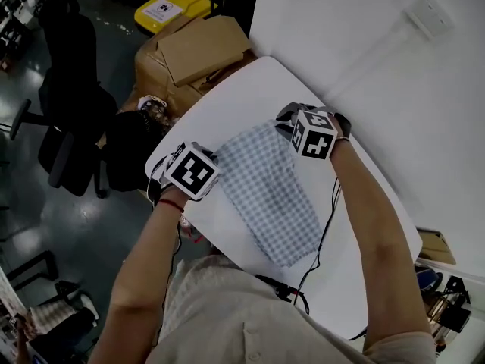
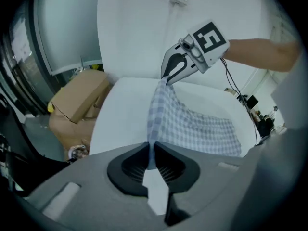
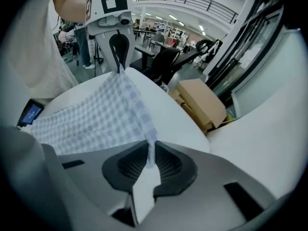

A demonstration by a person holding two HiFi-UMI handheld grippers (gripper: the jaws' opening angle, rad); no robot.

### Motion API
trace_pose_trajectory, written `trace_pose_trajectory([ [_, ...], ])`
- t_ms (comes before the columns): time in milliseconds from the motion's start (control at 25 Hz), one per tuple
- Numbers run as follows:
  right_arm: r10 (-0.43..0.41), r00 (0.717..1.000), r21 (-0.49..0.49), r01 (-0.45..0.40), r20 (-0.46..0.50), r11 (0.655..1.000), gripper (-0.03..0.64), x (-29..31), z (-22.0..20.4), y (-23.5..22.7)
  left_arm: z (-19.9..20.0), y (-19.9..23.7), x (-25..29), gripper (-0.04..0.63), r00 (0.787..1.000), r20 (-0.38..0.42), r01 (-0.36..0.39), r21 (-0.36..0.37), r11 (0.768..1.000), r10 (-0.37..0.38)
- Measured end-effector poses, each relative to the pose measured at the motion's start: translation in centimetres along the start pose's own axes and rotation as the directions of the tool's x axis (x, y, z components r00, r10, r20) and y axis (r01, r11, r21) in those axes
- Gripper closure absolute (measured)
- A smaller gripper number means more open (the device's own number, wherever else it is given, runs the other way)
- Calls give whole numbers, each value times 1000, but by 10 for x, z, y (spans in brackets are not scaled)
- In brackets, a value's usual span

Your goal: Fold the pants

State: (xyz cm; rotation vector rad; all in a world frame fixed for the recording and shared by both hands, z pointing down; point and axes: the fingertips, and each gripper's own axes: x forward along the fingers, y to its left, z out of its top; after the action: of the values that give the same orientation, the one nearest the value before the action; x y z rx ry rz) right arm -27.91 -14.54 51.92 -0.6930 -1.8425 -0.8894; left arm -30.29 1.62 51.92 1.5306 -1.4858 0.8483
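Head view shows boxes [image 1: 195,51] beside table [image 1: 242,101] with pants [image 1: 269,192].

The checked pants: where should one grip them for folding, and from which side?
The two far corners, from above, one per gripper. The pants are thin cloth lying on the white table, so pinched corners lift the edge; the left gripper and right gripper are shut there.

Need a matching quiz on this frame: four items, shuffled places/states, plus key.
1. left claw
2. blue-and-white checked fabric pants
3. brown cardboard box
4. yellow plastic bin

A. on the floor beyond the box
B. far edge lifted, rest on the white table
C. shut on a pants corner
D. beside the table's far end

Pairs: 1-C, 2-B, 3-D, 4-A
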Motion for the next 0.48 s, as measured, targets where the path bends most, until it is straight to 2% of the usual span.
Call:
trace_pose_trajectory([
  [120,-126,991,13,125,45,992,560,-22,12,-18,15,9,-25,554,996,25,-84,61,995,83],
  [240,-238,968,34,236,79,971,560,-45,15,-23,25,3,-42,554,987,69,-156,136,978,148],
  [360,-323,941,57,318,104,946,560,-67,10,-9,27,-17,-52,554,976,103,-210,215,954,192],
  [480,-376,919,78,369,118,926,560,-85,1,16,24,-44,-57,554,972,120,-229,264,937,203],
])
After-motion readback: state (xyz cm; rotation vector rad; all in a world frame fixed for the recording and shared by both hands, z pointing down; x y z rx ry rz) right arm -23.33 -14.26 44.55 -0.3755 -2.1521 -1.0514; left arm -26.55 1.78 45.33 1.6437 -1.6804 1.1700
